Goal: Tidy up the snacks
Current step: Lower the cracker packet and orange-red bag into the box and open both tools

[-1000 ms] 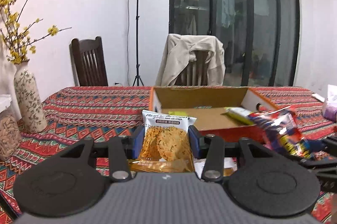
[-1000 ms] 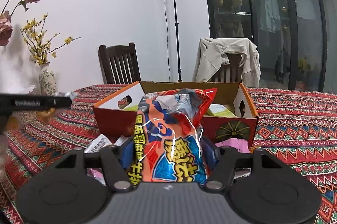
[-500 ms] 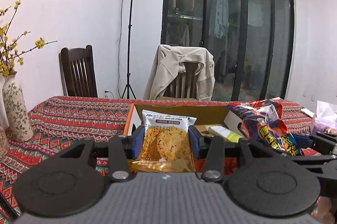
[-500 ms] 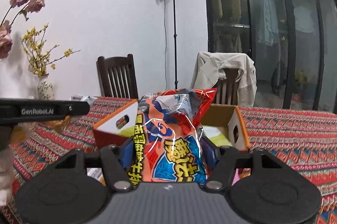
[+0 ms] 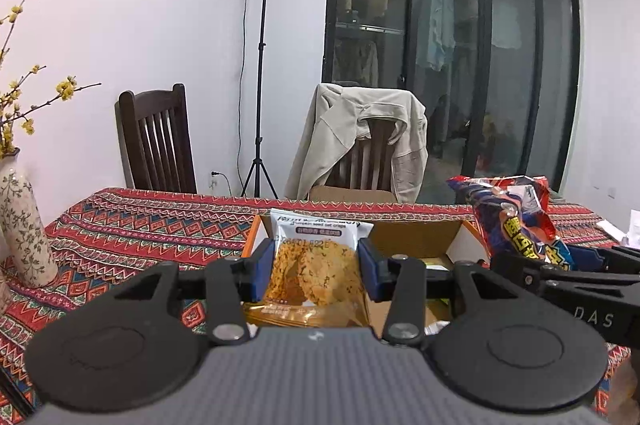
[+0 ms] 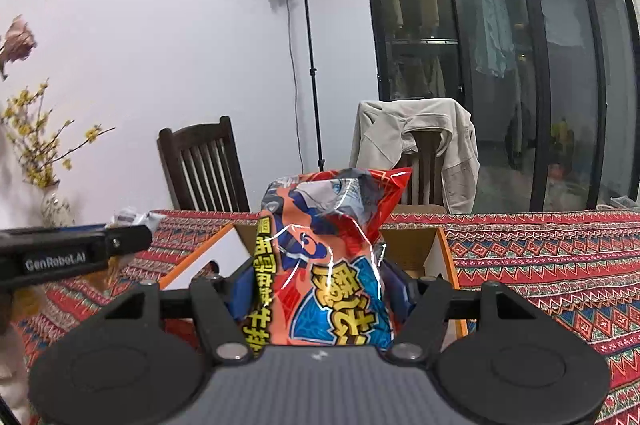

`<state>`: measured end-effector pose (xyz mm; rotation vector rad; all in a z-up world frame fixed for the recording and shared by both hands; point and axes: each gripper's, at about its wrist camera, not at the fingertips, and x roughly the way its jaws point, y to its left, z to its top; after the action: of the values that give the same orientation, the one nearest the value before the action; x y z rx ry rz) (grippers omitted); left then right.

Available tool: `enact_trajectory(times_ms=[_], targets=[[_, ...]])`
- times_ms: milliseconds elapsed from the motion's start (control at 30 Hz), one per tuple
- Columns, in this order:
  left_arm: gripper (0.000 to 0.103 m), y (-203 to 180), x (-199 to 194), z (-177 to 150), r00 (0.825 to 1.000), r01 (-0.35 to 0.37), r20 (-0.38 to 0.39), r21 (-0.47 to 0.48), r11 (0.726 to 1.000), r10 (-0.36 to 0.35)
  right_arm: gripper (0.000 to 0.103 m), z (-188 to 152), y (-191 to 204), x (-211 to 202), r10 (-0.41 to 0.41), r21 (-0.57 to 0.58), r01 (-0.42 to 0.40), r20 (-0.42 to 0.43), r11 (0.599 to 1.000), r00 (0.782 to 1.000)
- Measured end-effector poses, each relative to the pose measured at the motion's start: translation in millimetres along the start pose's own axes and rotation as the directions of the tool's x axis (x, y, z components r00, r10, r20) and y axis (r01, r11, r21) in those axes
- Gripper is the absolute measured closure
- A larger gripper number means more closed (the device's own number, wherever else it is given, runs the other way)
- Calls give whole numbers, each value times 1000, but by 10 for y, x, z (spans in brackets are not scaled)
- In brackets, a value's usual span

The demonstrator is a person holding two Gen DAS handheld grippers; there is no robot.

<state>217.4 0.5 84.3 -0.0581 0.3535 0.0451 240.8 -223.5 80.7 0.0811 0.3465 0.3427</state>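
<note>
Surface (image 5: 132, 225) in red patterned cloth; white wall, dark glass doors behind. Two wooden chairs beyond the open cardboard box (image 5: 416, 237), one jacket-draped. One light stand, one vase left of box. Left gripper (image 5: 316, 265) clamped on crisps packet (image 5: 316, 265); right gripper (image 6: 320, 289) clamped on red snack bag (image 6: 324, 265), both raised above box.

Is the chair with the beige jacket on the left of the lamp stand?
No, the chair with the beige jacket stands right of the lamp stand; the bare chair is on its left.
</note>
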Motion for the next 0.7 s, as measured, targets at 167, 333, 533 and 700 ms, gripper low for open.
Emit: enact_trajectory(times_ms=[167, 333, 533, 700], targets=[[58, -27, 202, 85, 1000, -15, -11, -33, 999, 15, 39, 83, -26, 132, -15, -2, 15, 10, 1000, 1000], [58, -72, 420, 162, 999, -30, -22, -59, 998, 28, 39, 156, -34, 307, -31, 8, 31, 18, 999, 999], [58, -108, 720, 176, 998, -47, -38, -83, 995, 44, 39, 136, -50, 532, -51, 28, 51, 23, 998, 998], [58, -26, 963, 25, 995, -74, -68, -89, 993, 68, 39, 48, -90, 722, -71, 27, 71, 11, 997, 997]])
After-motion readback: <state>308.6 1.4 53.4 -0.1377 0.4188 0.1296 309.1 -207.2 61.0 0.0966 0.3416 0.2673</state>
